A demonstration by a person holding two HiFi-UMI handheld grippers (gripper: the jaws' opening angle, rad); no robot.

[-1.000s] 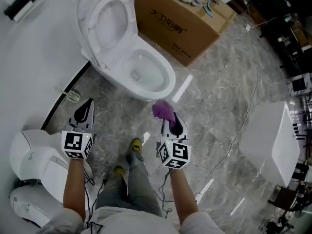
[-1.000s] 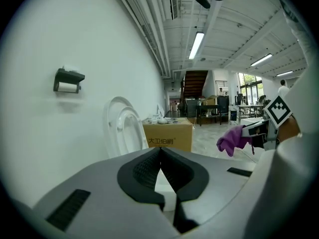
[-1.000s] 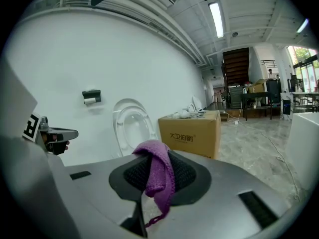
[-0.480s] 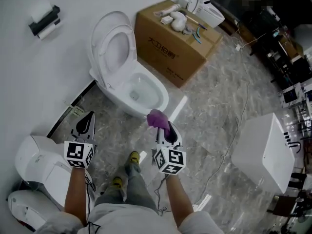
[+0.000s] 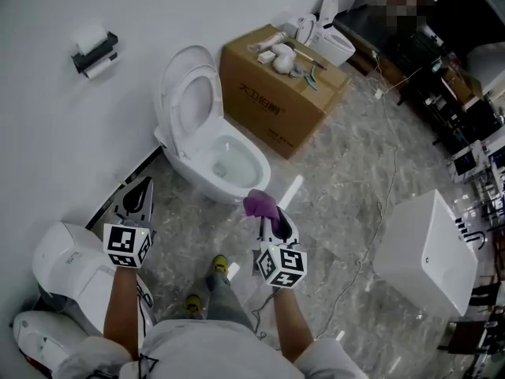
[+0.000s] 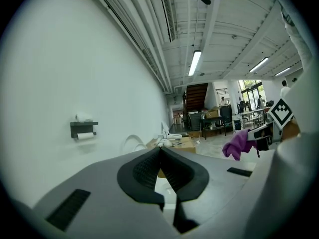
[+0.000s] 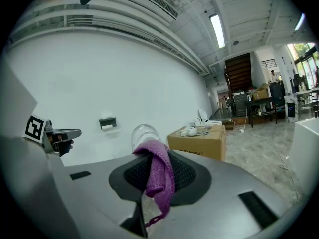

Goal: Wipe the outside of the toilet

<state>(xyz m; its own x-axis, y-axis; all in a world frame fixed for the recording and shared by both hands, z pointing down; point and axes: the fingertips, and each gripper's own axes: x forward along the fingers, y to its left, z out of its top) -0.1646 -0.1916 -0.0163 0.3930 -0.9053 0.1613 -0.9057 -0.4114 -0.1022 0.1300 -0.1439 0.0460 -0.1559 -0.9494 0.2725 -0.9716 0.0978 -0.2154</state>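
Toilet stands against the wall, lid raised, bowl open and bare, well ahead of both grippers. Cardboard box just beside it, flaps shut, small white items on top. Left gripper clenched on nothing, held aside as spare. Right gripper grasps purple cloth, bunched past its tips, likely so that cloth meets porcelain first.

A brown cardboard box with small white items on top stands at upper centre on the grey marbled stone floor, a black wall-mounted holder with a white paper roll hangs at upper left, a white boxy cabinet sits at right, and a white rounded fixture lies at lower left.
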